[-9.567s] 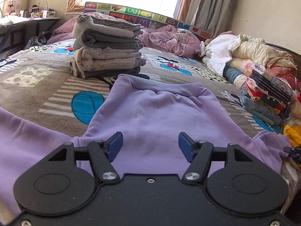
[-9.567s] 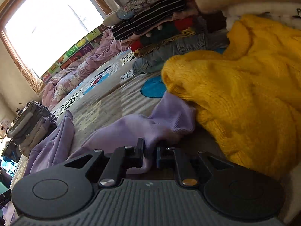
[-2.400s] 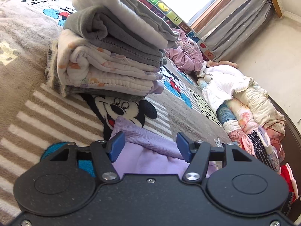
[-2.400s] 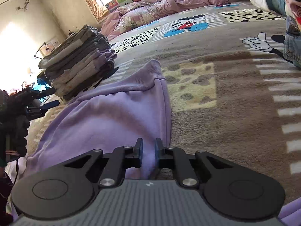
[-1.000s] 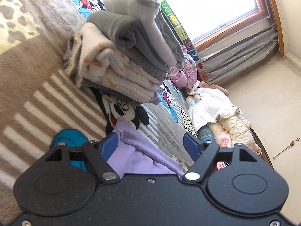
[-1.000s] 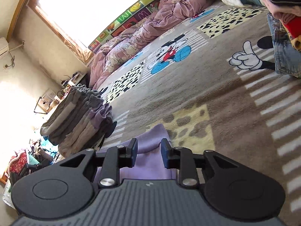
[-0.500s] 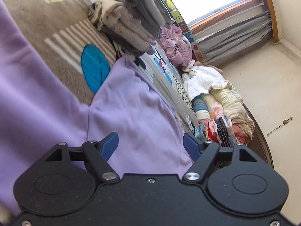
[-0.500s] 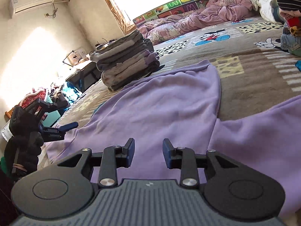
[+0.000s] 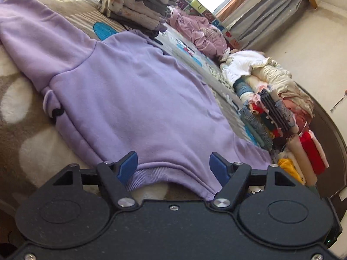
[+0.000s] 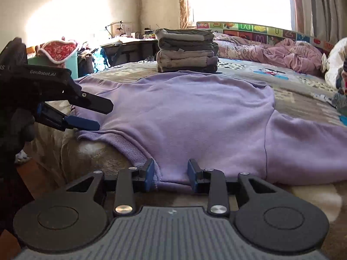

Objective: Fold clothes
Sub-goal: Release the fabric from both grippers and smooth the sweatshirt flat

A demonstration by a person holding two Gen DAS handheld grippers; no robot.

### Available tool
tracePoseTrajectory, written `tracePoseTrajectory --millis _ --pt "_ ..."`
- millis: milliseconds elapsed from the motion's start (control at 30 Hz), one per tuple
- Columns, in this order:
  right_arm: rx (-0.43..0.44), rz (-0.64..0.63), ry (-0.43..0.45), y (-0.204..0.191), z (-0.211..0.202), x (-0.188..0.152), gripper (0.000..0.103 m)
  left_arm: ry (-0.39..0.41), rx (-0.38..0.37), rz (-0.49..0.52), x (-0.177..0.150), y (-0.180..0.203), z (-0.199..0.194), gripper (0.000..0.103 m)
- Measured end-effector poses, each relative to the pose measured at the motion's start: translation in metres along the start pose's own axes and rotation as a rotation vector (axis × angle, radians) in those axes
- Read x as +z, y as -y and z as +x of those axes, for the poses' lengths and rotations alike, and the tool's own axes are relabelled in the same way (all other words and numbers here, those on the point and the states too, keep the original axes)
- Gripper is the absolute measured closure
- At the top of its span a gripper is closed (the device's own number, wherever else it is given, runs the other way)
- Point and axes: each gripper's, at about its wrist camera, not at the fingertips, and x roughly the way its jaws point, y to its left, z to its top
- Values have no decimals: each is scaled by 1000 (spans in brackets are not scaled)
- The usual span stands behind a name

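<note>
- While the purple sweatshirt (image 9: 138, 95) is lying flat on the bed (image 10: 303, 91), its ribbed hem is facing the near edge.
- Left gripper (image 9: 173, 165) is gaping wide over the hem, gripping nothing.
- Right gripper (image 10: 171, 174) is standing partly open around the hem's edge, pads apart from it.

Lilac sweatshirt (image 9: 138, 99) lies spread flat on bed.

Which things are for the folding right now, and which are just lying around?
For the job:
- purple sweatshirt
- left gripper
- right gripper
- folded stack

Just lying about:
- pink quilt
- unfolded clothes pile
- desk
</note>
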Motion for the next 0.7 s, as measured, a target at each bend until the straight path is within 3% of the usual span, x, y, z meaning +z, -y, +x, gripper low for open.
tracePoseTrajectory --millis 67,133,167,300,367,433,533,567,600,700 --pt "13 -34 48 -7 -10 2 69 11 10 -22 -6 -2 -4 30" --pt "-3 -60 -53 -9 3 0 67 -53 30 -65 -11 -12 7 35" --pt "1 -69 -87 -9 7 -2 67 -34 19 -65 -10 -9 3 35" --pt "12 -61 7 -10 -11 6 67 102 -16 -6 -6 4 -18 34" --pt "16 -55 26 -9 -13 6 61 80 -2 -35 -7 -6 -11 34" --pt "17 -40 -46 -6 0 -2 56 18 28 -75 -8 -19 0 37" --pt "19 -50 -32 -10 -9 -1 59 108 -57 -57 -1 -9 -18 35" --pt "23 -51 -18 -12 -15 0 59 122 -46 -40 0 -6 -18 32" --pt "23 -30 -7 -10 -20 0 59 129 -30 -28 1 -4 -18 29" --pt "15 132 16 10 -32 -5 59 49 35 -64 -4 -15 -2 28"
